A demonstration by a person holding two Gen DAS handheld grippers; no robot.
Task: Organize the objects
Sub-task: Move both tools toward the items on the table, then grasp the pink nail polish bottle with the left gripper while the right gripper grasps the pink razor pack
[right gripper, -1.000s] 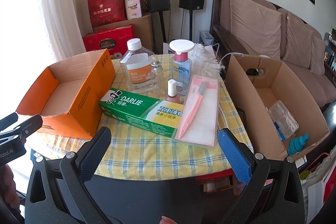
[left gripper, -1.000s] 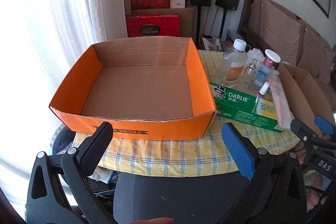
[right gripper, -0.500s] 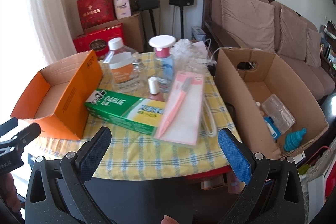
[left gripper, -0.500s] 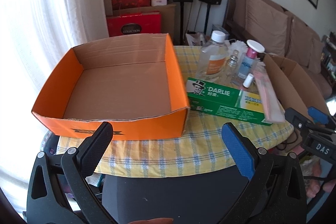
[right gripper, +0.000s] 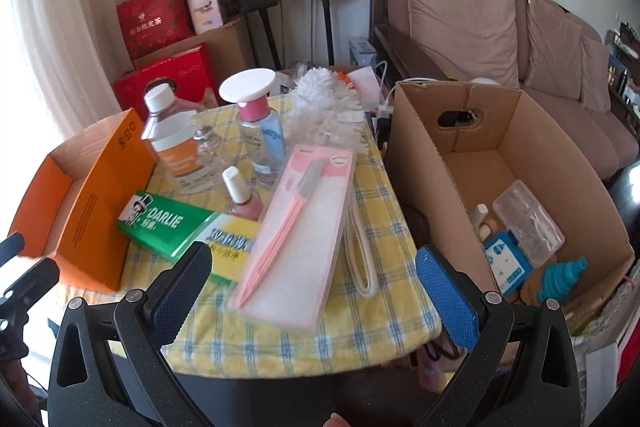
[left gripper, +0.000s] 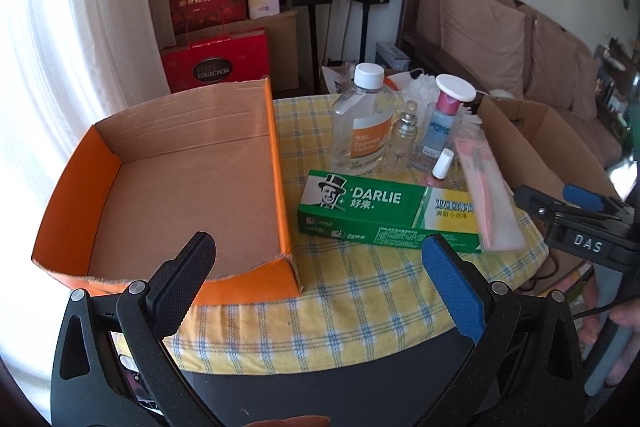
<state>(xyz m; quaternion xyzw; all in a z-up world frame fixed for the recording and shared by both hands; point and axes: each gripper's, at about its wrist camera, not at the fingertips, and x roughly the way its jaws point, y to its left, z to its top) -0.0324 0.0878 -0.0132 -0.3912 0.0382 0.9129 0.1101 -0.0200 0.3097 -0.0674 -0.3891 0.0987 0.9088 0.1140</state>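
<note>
Left wrist: left gripper [left gripper: 320, 267] wide, empty, above table edge; orange box [left gripper: 280, 167] empty, toothpaste box [left gripper: 384, 215] just beside it, bottles [left gripper: 362, 123] behind. Right wrist: right gripper [right gripper: 316, 279] wide, empty, near pink pack [right gripper: 300, 227]; brown carton [right gripper: 432, 163] beside table, contents partly blurred, maybe funnel.

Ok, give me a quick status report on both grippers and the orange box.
Left gripper open, holding nothing. Right gripper open, holding nothing. Orange box has nothing in it; toothpaste box beside it. Nothing in the way.

Both cams sit just off the tabletop's [left gripper: 320, 311] near edge, looking across it: left toward the left side, right toward the right, overlapping mid-table.
</note>
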